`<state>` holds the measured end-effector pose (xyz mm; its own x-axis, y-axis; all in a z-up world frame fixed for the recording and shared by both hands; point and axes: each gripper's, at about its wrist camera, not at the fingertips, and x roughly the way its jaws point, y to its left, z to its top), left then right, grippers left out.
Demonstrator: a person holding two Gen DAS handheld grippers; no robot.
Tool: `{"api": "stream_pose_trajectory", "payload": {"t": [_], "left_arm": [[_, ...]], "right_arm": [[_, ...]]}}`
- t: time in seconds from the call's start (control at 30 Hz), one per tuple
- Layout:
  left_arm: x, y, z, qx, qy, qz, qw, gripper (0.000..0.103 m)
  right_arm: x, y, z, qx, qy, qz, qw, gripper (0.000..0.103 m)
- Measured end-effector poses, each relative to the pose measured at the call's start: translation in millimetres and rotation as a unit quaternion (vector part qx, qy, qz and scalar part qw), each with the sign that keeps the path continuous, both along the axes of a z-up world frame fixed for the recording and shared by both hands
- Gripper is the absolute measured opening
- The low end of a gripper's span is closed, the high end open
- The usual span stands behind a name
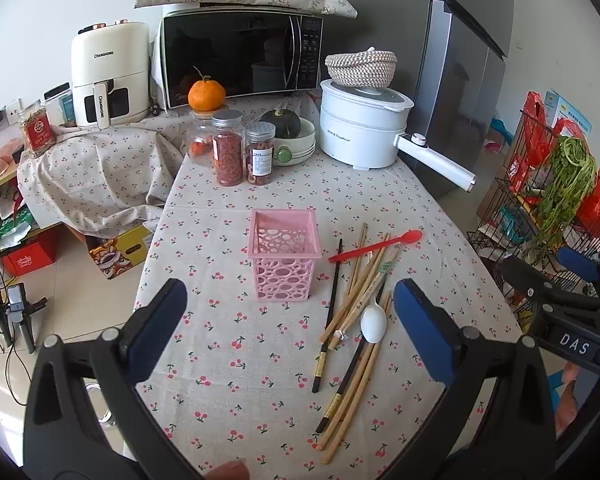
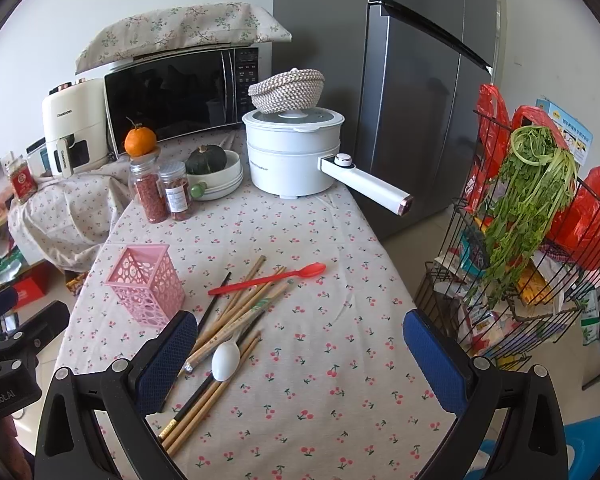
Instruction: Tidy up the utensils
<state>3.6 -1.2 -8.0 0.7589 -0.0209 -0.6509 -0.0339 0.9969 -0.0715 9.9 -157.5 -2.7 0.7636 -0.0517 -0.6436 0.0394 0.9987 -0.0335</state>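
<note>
A pink perforated utensil holder stands upright and empty on the cherry-print tablecloth. To its right lie several wooden and black chopsticks, a red spoon and a white spoon in a loose pile. My left gripper is open and empty, hovering above the table in front of the holder. My right gripper is open and empty, hovering just right of the pile; its left finger is over the chopsticks.
At the back stand jars, a bowl with a squash, a white electric pot with a long handle, a microwave and an air fryer. A wire rack with greens stands right of the table.
</note>
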Motion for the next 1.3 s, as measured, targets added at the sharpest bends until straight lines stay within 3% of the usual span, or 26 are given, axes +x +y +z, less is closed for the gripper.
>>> {"api": "stream_pose_trajectory", "payload": {"t": [1.3], "left_arm": [[-3.1,-1.2,2.1,-0.002,-0.006,-0.003,1.0000,0.103]], "right_arm": [[2.9,-4.1,-4.7,0.015,0.013,-0.001,1.000,0.103]]}}
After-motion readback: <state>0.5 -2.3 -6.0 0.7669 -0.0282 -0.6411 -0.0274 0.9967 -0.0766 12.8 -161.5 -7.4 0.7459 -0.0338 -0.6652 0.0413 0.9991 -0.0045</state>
